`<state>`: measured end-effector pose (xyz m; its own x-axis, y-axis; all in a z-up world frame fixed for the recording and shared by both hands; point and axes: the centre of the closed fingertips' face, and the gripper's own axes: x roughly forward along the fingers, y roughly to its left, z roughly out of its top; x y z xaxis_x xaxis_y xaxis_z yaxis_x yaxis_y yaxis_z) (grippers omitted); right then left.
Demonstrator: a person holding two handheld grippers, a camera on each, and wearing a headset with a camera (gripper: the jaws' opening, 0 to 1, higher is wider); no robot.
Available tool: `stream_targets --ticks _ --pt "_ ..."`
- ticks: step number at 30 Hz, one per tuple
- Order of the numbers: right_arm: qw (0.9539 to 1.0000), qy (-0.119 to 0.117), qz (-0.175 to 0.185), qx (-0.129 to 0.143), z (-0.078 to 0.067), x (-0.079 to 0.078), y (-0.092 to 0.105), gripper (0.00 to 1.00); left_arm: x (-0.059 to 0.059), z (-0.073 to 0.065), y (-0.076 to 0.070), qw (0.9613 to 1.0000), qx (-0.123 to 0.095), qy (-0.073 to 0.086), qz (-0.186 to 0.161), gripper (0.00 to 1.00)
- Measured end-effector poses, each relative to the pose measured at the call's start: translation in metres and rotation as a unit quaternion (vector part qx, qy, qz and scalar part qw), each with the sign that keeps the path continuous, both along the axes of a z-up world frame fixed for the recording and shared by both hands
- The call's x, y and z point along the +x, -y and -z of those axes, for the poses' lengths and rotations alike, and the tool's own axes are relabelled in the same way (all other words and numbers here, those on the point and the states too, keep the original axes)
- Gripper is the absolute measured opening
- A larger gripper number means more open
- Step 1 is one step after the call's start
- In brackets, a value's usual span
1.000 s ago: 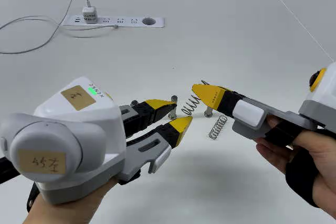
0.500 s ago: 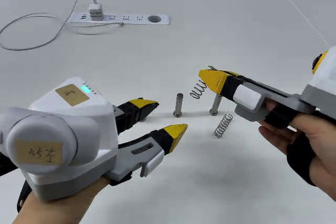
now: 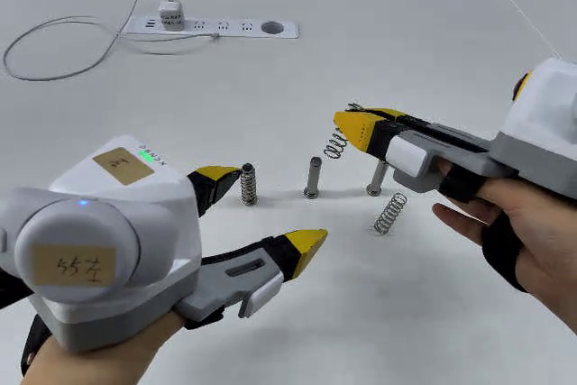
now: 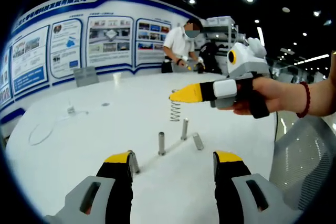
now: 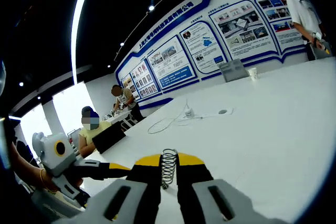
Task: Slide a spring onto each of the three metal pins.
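One spring [image 3: 336,144] hangs pinched in right claw [image 3: 347,122], left claw [image 3: 270,206] gapes wide, power strip [image 3: 216,27] beyond.

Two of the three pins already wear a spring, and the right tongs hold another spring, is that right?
Not quite: only the left-hand pin wears a spring, as the head view shows; the middle pin and the right-hand pin are bare. The right tongs do hold another spring.
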<state>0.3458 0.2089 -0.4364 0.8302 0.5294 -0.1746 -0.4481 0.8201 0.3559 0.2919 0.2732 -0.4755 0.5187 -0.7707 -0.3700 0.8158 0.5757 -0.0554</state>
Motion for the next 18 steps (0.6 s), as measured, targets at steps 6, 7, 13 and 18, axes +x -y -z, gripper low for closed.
stream_targets --ticks 6,7,13,18 --pt "0.9990 0.004 -0.005 -0.044 0.010 0.008 -0.005 0.11 0.000 0.003 -0.003 0.9999 0.011 0.003 -0.005 0.75" --pt "0.9986 0.006 -0.007 -0.051 0.011 0.010 -0.006 0.11 0.001 0.004 -0.003 0.9999 0.012 0.004 -0.007 0.77" --pt "0.9969 0.011 -0.009 -0.078 0.020 0.016 -0.009 0.11 0.002 0.007 -0.004 0.9998 0.016 0.002 -0.010 0.86" --pt "0.9948 0.018 -0.008 -0.100 0.025 0.021 -0.009 0.11 0.003 0.008 -0.006 0.9997 0.018 0.005 -0.014 0.90"
